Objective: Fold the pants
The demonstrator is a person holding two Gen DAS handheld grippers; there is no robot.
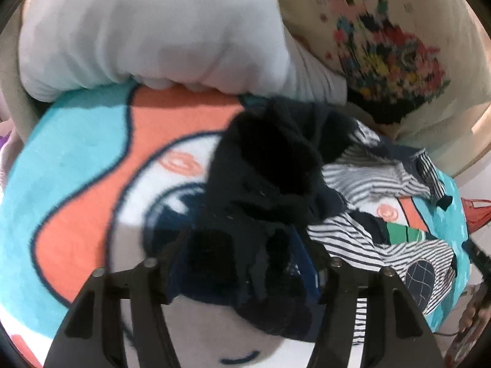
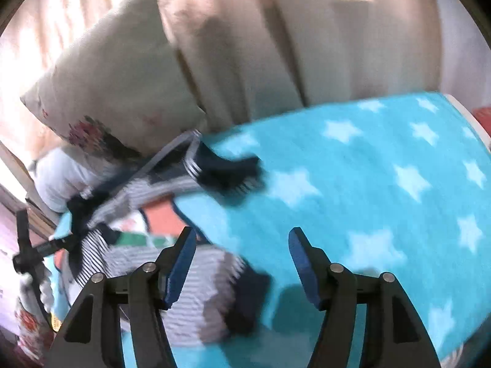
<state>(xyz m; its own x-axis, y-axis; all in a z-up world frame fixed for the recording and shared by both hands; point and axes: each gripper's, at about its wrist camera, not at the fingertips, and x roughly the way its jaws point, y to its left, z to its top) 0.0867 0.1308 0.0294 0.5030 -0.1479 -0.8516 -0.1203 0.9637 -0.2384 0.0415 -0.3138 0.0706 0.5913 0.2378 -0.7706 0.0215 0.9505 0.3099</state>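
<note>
Dark, limp pants point(image 1: 270, 165) lie crumpled on the bed's blanket point(image 1: 79, 141) beside striped clothes point(image 1: 377, 178), likely best gripped at the waistband, as the left gripper point(image 1: 245, 263) and right gripper point(image 2: 242, 263) hover, fingers apart and empty.

Soft indoor light, motion blur, fisheye-dark corners.

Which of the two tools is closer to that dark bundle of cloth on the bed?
Left. The left tool stands open right over the dark bundle, with cloth lying between its fingers. The right tool is open and empty, over the star blanket, off to the side.
</note>
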